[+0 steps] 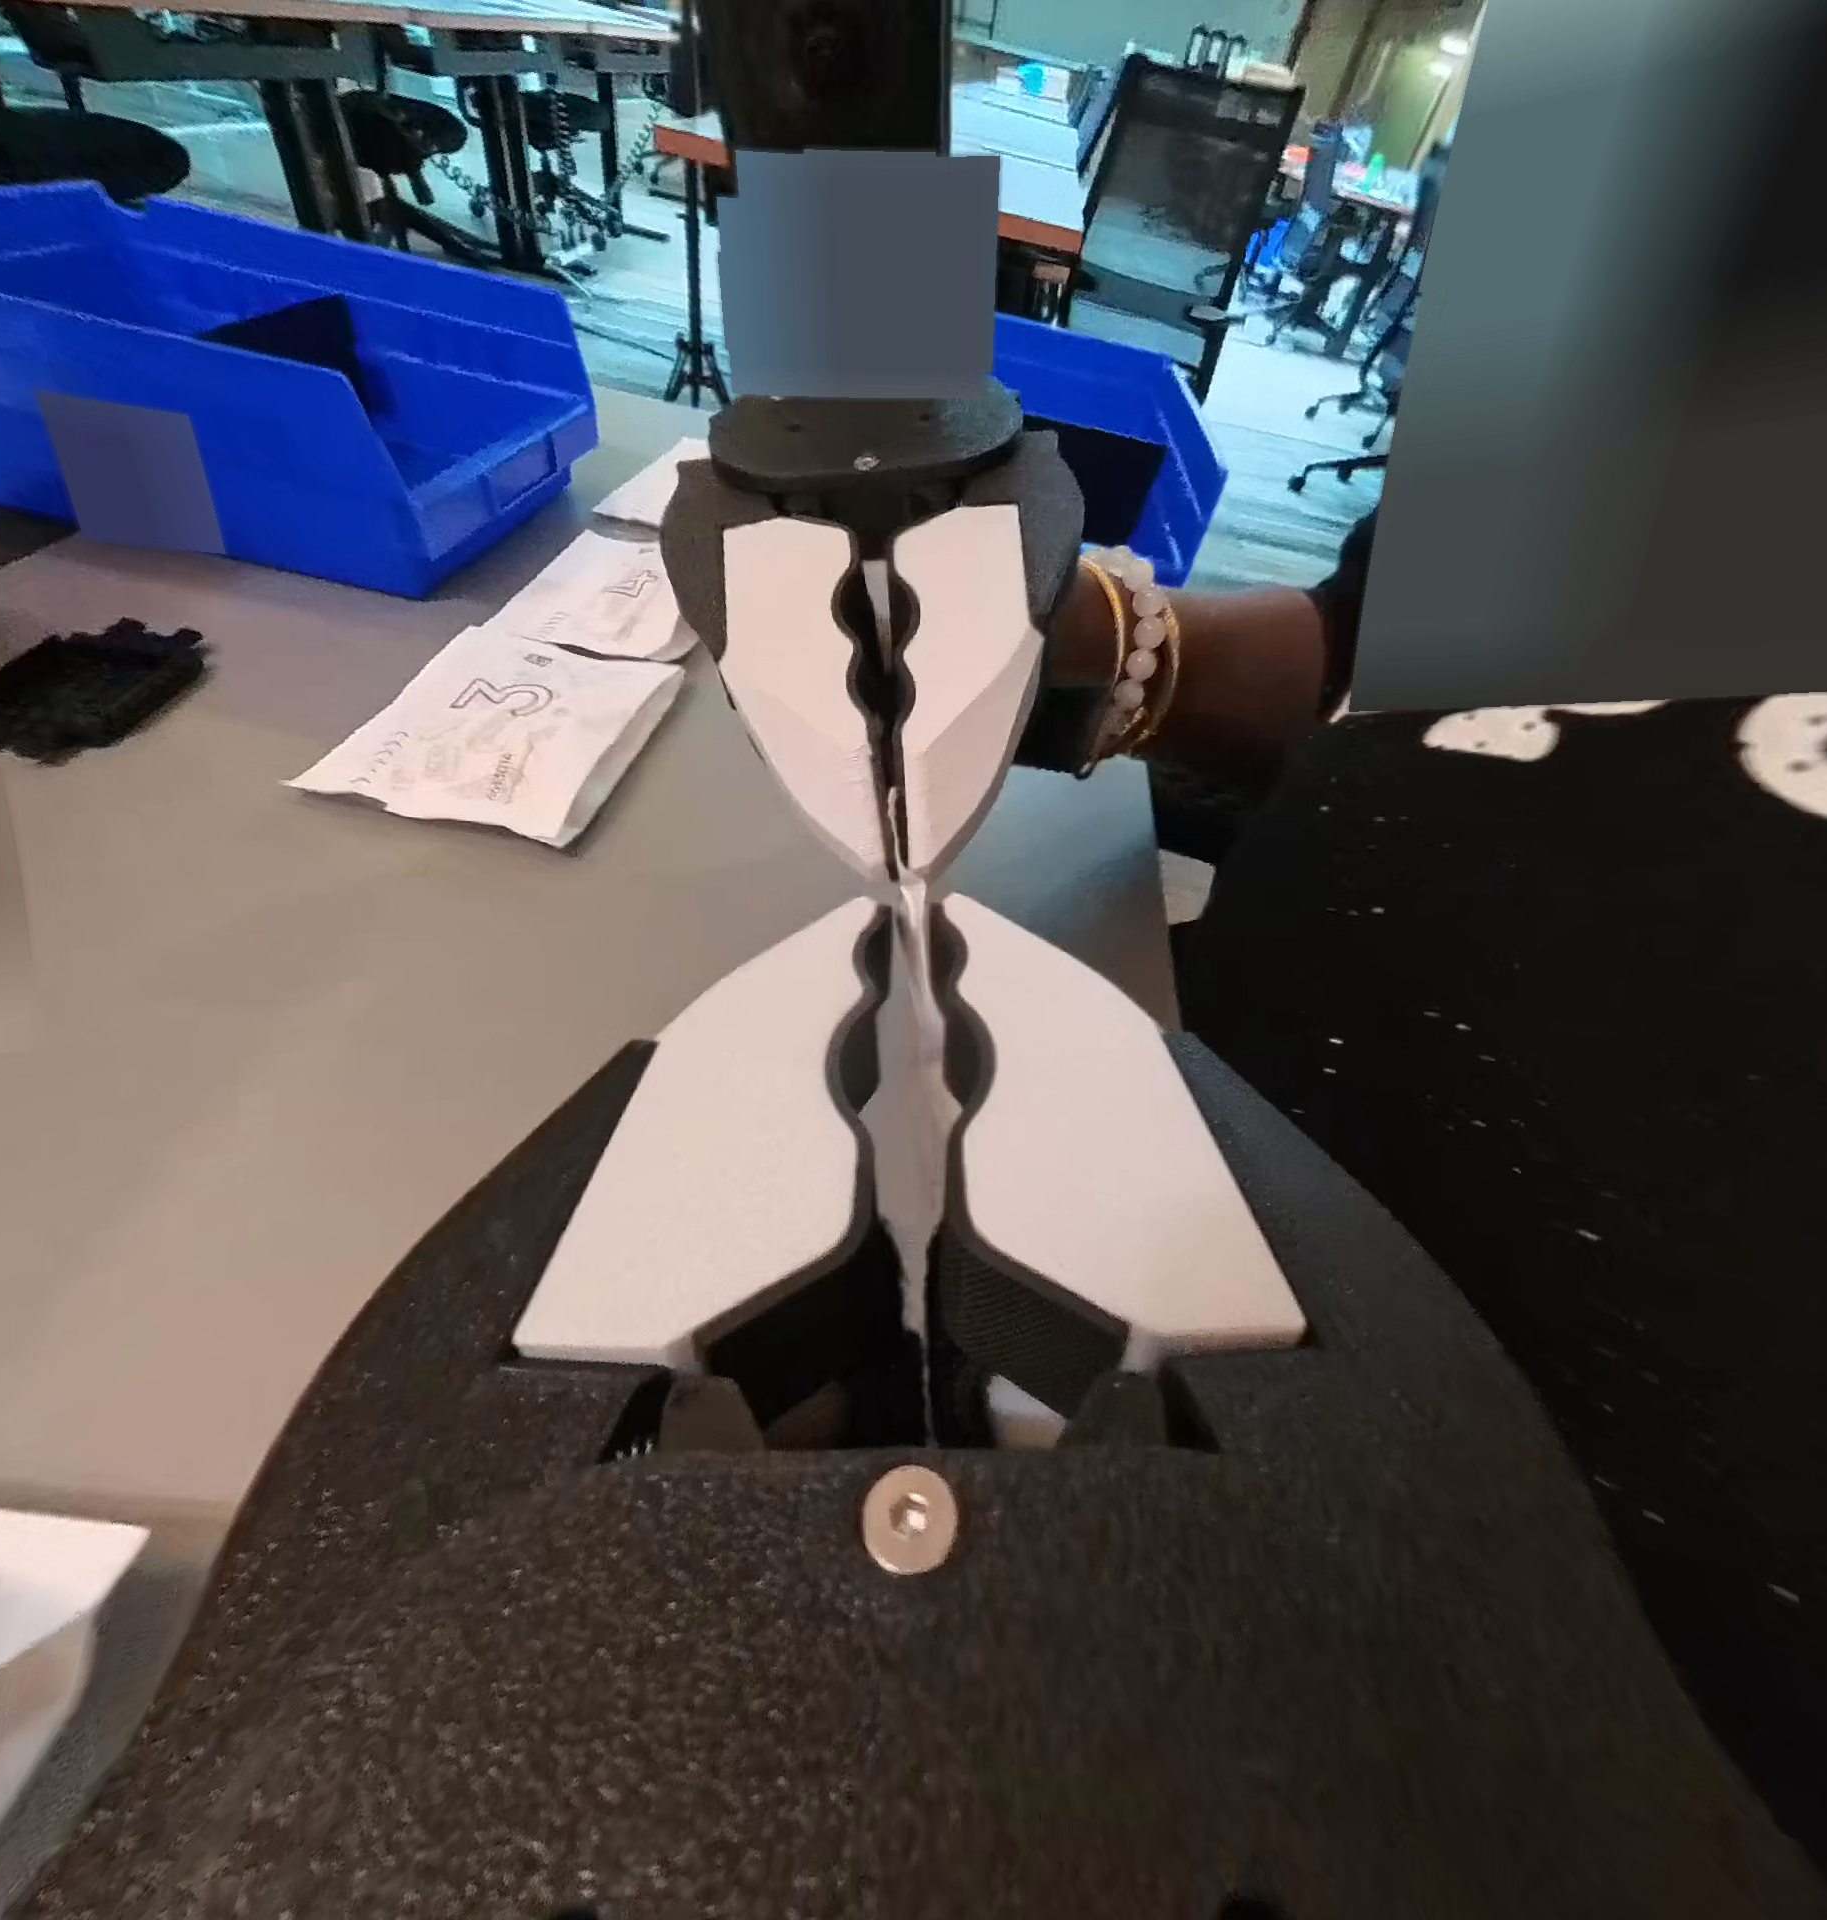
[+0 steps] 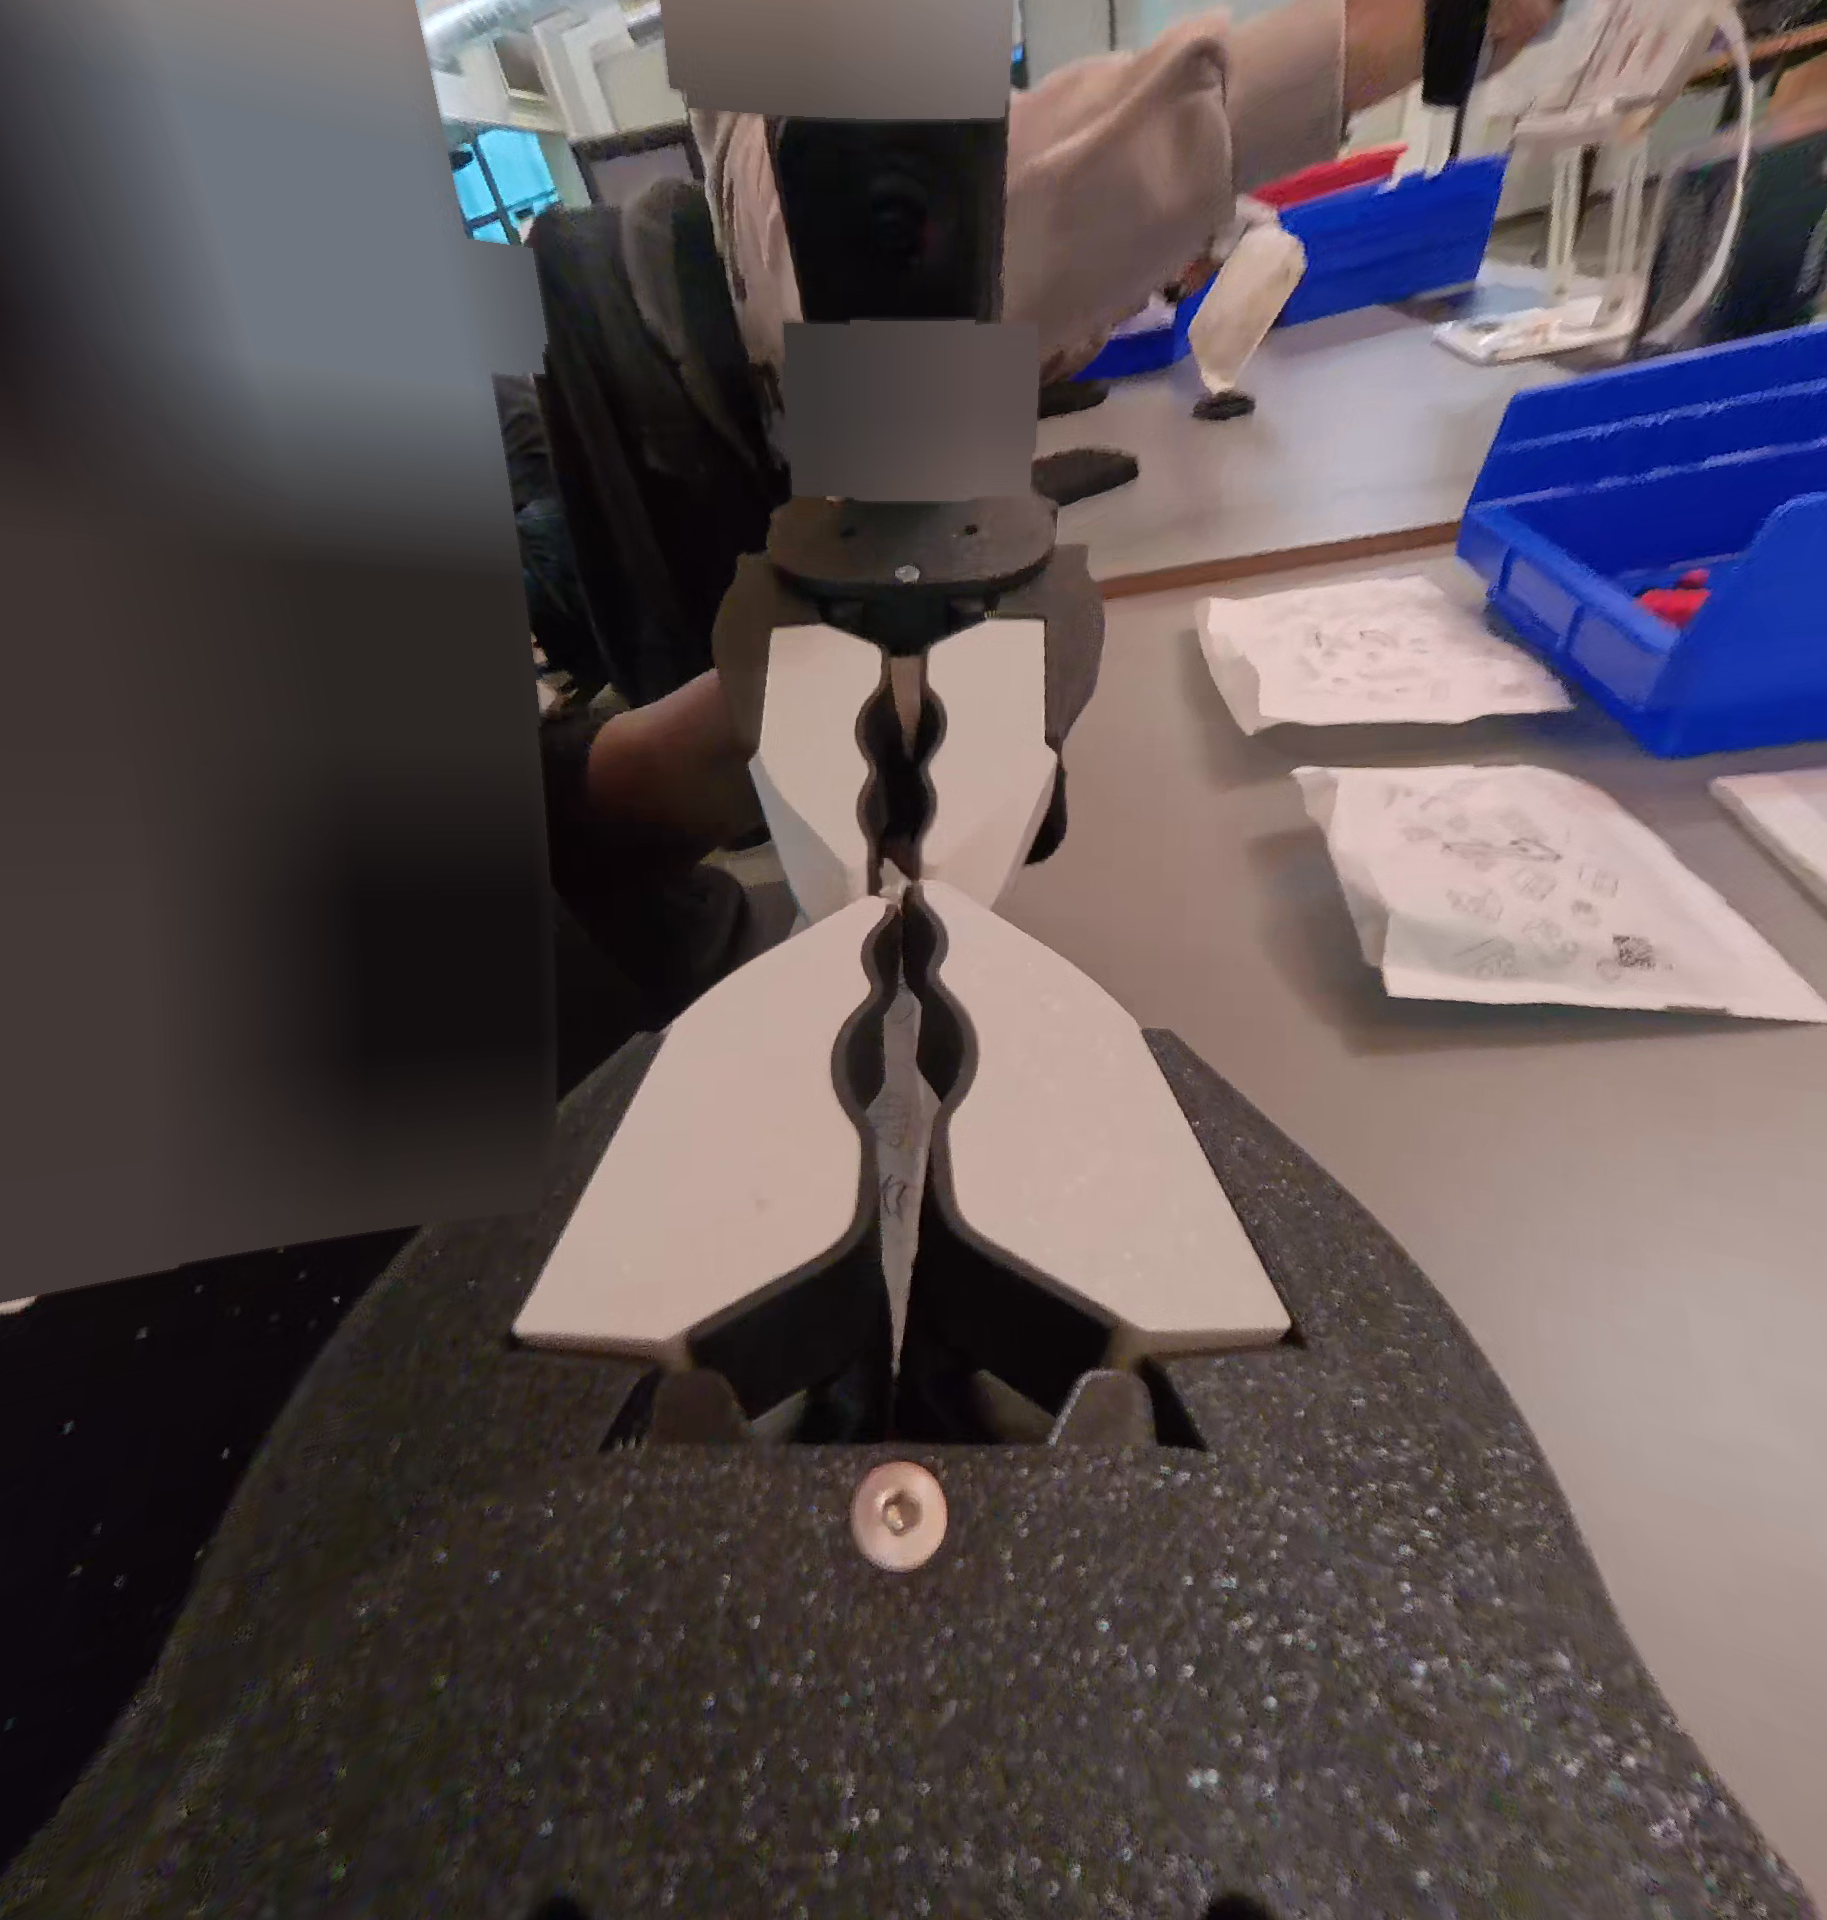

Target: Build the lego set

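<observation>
The two grippers meet tip to tip above the grey table, out past its near edge by the person's lap. The left gripper and the right gripper each have their white fingers drawn in narrow on the same thin white paper packet, held edge-on. The packet's long axis runs straight from one gripper into the other, so each holds one end and neither is nearer. The sheet shows between the right gripper's fingers too, faintly printed. More printed packets lie flat toward the table's far edge, just before a blue bin; a black piece sits at its left side.
</observation>
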`<state>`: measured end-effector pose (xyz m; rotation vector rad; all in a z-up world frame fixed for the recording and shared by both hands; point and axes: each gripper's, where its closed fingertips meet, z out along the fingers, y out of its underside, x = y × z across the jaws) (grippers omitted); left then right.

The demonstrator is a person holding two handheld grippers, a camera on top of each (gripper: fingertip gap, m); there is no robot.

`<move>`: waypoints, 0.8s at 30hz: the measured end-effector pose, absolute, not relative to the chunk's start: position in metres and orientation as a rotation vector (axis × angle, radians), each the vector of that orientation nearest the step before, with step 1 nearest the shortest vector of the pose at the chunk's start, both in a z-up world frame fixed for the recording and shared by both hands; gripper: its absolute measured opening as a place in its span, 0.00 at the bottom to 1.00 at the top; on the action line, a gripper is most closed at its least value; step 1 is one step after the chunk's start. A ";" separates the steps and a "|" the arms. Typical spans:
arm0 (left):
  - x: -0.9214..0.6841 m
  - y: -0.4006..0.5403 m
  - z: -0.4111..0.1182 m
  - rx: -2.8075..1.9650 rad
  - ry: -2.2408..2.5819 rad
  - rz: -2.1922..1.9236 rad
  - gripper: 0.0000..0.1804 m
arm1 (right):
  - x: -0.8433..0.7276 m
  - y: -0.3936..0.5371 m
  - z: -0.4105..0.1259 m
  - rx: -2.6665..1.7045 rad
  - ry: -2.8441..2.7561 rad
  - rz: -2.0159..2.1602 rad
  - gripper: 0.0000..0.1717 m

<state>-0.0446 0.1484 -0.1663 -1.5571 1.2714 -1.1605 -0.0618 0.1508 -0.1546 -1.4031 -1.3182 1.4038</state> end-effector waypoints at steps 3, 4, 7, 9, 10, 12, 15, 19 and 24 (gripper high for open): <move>-0.038 0.164 -0.174 -1.593 1.378 -1.054 0.17 | -0.059 0.158 -0.146 -1.371 -1.322 1.384 0.00; -0.035 0.167 -0.173 -1.605 1.422 -1.037 0.18 | -0.057 0.162 -0.143 -1.358 -1.335 1.337 0.00; -0.026 0.181 -0.149 -1.495 1.478 -0.915 0.10 | -0.047 0.173 -0.125 -1.320 -1.338 1.221 0.00; -0.018 0.188 -0.129 -1.421 1.513 -0.893 0.09 | -0.037 0.180 -0.106 -1.284 -1.316 1.192 0.00; -0.012 0.188 -0.121 -1.404 1.549 -0.909 0.11 | -0.032 0.183 -0.097 -1.274 -1.307 1.183 0.00; -0.001 0.184 -0.112 -1.386 1.640 -0.947 0.21 | -0.022 0.190 -0.085 -1.273 -1.291 1.145 0.00; 0.014 0.192 -0.100 -1.302 1.658 -0.867 0.04 | -0.011 0.193 -0.078 -1.289 -1.320 1.076 0.00; 0.024 0.206 -0.092 -1.297 1.594 -0.845 0.00 | -0.003 0.206 -0.069 -1.306 -1.284 1.047 0.00; 0.015 0.218 -0.084 -1.280 1.790 -0.896 0.02 | -0.009 0.220 -0.052 -1.272 -1.225 0.979 0.00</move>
